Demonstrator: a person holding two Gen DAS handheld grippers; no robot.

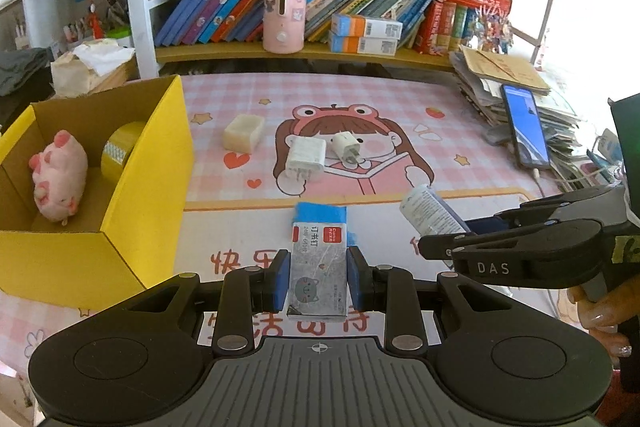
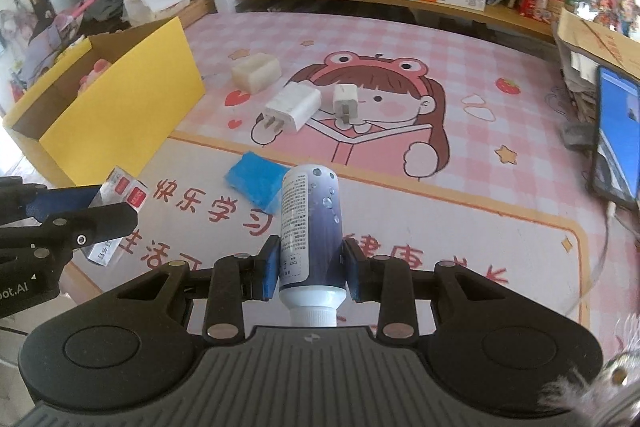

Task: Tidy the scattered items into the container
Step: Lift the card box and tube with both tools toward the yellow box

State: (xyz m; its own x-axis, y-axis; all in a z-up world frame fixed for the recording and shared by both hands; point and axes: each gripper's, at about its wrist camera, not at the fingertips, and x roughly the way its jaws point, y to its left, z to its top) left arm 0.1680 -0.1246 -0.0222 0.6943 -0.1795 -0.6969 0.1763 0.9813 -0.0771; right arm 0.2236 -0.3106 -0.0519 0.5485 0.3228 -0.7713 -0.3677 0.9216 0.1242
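Observation:
My left gripper [image 1: 319, 277] is shut on a grey staple box [image 1: 319, 269] with a red label, held above the mat. My right gripper [image 2: 307, 267] is shut on a blue tube with a white cap [image 2: 310, 235]; that tube [image 1: 430, 213] and the right gripper [image 1: 440, 247] also show at the right of the left wrist view. The yellow cardboard box [image 1: 140, 183] stands at the left and holds a pink plush pig [image 1: 60, 179] and a roll of yellow tape [image 1: 120, 151]. On the mat lie a large white charger [image 2: 292, 107], a small white charger [image 2: 346, 101], a cream block [image 2: 256, 71] and a blue packet [image 2: 256, 183].
A bookshelf [image 1: 320, 53] with books and a pink humidifier [image 1: 284, 13] runs along the back. A phone [image 1: 526, 127] leans on a paper stack [image 1: 504, 75] at the right, with a cable trailing. A person's hand [image 1: 600, 319] grips the right tool.

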